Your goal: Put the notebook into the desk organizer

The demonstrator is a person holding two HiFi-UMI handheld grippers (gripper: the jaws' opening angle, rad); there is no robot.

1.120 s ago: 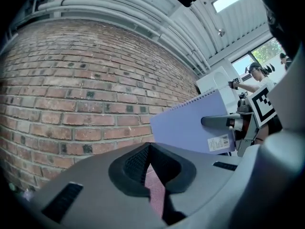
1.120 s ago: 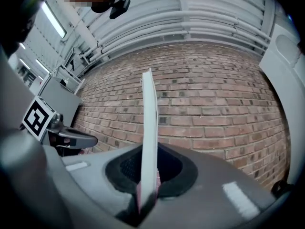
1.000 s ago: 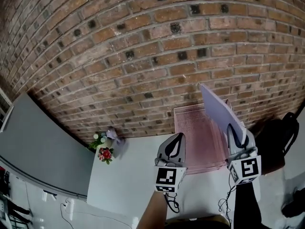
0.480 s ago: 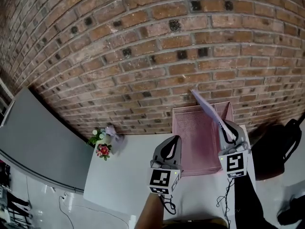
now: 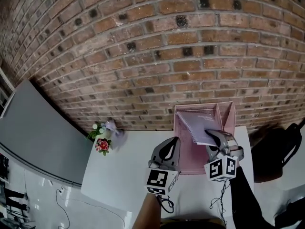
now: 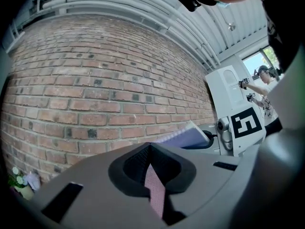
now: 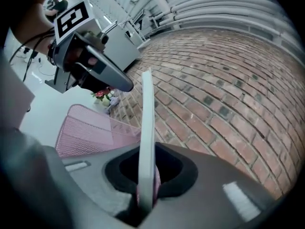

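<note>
A lavender spiral notebook [image 5: 204, 125] hangs over the pink mesh desk organizer [image 5: 228, 116], which stands on the white table against the brick wall. My right gripper [image 5: 213, 136] is shut on the notebook's near edge. In the right gripper view the notebook [image 7: 146, 113] runs edge-on out of that gripper [image 7: 145, 151], above the organizer [image 7: 88, 128]. Whether the notebook touches the mesh I cannot tell. My left gripper [image 5: 172, 143] hovers just left of the organizer, shut and holding nothing. The left gripper view shows its jaws [image 6: 150, 149] together and the notebook [image 6: 187, 137] off to the right.
A small pot of flowers [image 5: 102, 144] stands at the table's back left corner. A grey panel [image 5: 33, 137] slopes along the left side. The brick wall [image 5: 143, 56] rises right behind the organizer. A dark chair or bag [image 5: 274, 147] sits beyond the table's right edge.
My right gripper has come down and rolled over. The notebook has swung from standing upright above the organizer to lying nearly flat over it. The left gripper has barely moved.
</note>
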